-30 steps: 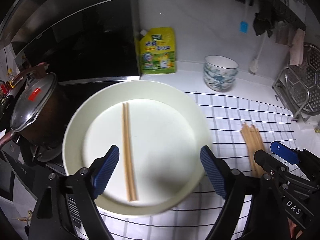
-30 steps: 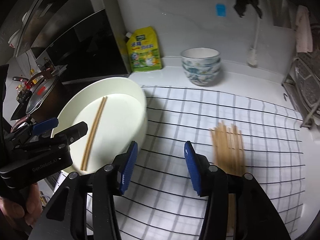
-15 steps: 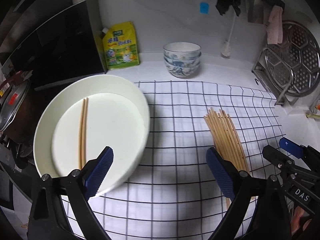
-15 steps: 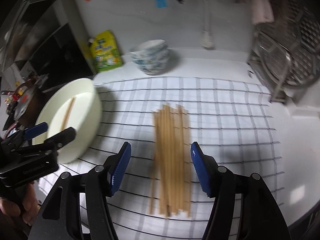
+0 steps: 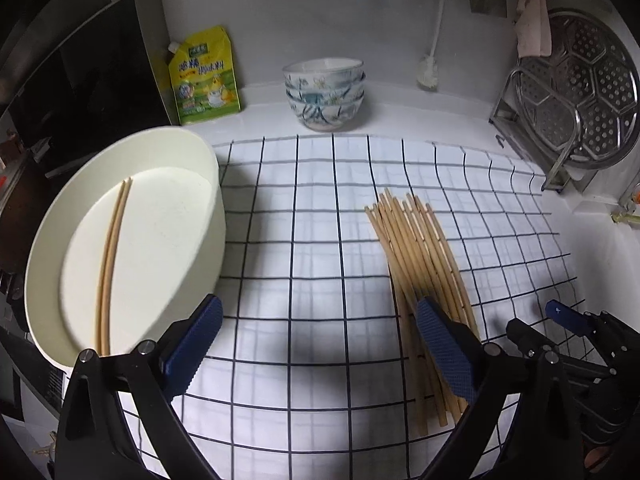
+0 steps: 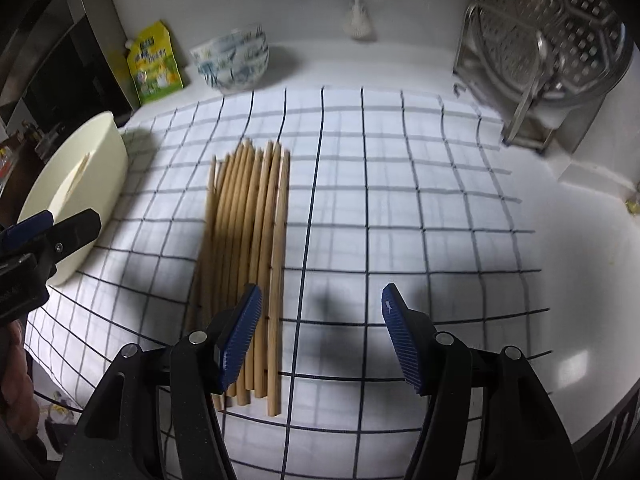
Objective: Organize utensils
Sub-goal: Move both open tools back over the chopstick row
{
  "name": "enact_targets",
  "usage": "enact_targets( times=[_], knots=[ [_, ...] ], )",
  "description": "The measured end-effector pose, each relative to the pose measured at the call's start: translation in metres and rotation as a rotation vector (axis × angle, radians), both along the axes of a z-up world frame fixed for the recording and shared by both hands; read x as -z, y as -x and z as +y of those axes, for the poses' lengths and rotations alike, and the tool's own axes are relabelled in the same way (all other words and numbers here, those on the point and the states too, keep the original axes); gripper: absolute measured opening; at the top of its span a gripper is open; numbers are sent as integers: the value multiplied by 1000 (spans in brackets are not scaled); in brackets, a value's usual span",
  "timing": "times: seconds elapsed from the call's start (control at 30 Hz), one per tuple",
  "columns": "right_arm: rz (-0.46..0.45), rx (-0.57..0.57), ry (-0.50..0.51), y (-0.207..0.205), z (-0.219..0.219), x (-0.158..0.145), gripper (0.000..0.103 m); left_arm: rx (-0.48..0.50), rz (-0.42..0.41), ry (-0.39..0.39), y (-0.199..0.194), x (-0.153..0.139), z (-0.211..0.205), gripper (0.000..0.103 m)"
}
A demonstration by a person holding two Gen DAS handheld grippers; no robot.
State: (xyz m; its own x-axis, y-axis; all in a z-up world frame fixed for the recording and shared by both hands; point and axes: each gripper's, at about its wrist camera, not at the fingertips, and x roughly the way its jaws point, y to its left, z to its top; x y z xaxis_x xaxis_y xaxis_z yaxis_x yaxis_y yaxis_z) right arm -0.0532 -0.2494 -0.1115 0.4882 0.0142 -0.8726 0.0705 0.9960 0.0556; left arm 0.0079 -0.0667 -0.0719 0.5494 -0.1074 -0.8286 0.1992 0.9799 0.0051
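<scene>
The pile of pale wooden chopsticks lay on the checked white cloth, long axes pointing away. The right gripper, spread and empty, hung apparently nearer, the pile under its left pad; the left gripper was opening, empty.

Open checked cloth is left between the white basin at the left and the chopstick pile at the right. Far passage is blocked by stacked bowls and a yellow pouch; the far right is closed by a metal rack.
</scene>
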Motion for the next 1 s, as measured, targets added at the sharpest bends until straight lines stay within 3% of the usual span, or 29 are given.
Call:
enact_targets(
  times=[0.2,0.67,1.0],
  knots=[
    [16,-20,13,-10,5,22,60,-12,32,-23,4,21,-6,96],
    [24,-45,55,-21,7,39,60,-4,68,-45,5,47,-13,96],
    [23,30,35,-13,-28,38,60,11,96,-54,1,61,-30,96]
  ],
)
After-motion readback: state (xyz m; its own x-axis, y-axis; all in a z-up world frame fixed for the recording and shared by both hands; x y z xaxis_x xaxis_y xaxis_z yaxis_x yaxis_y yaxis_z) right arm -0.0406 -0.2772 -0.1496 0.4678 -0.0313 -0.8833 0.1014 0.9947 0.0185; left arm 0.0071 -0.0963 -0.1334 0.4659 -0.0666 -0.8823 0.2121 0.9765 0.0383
